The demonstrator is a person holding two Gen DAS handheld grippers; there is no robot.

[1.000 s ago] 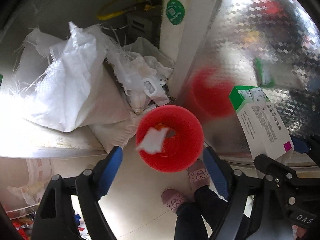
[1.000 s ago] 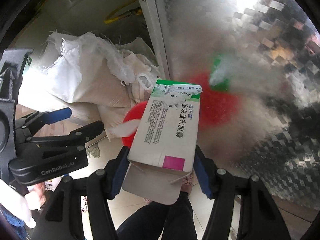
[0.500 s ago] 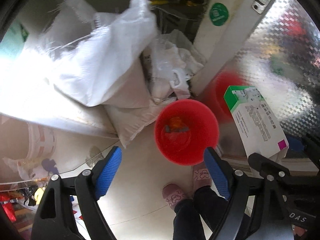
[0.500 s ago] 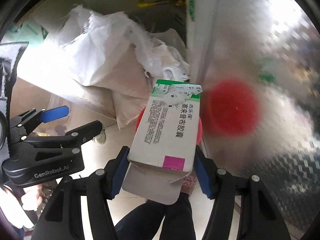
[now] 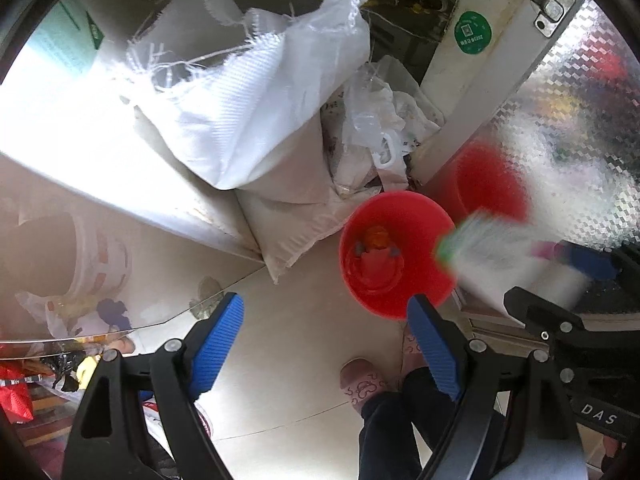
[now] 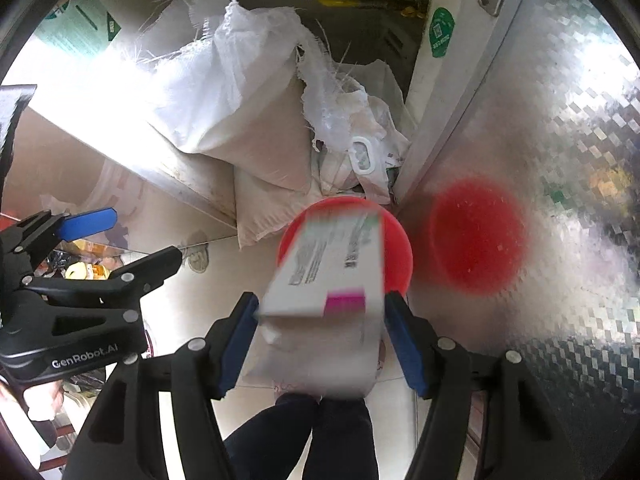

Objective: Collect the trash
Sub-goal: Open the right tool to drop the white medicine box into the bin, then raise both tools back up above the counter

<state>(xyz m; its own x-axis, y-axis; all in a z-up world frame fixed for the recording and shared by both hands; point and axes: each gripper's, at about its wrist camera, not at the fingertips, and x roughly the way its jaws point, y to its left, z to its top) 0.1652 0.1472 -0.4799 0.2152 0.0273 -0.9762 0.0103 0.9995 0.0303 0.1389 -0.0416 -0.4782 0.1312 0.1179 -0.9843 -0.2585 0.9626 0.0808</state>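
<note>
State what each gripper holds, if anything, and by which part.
Left gripper: nothing. Right gripper: the blurred white medicine box sits between its fingers at the magenta-marked end; whether still clamped cannot be told.

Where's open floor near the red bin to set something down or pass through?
Bare tile lies left of and in front of the red bin, bordered by the sacks and my slippers. Behind the bin it is crowded with sacks and plastic bags; the metal door blocks its right.
</note>
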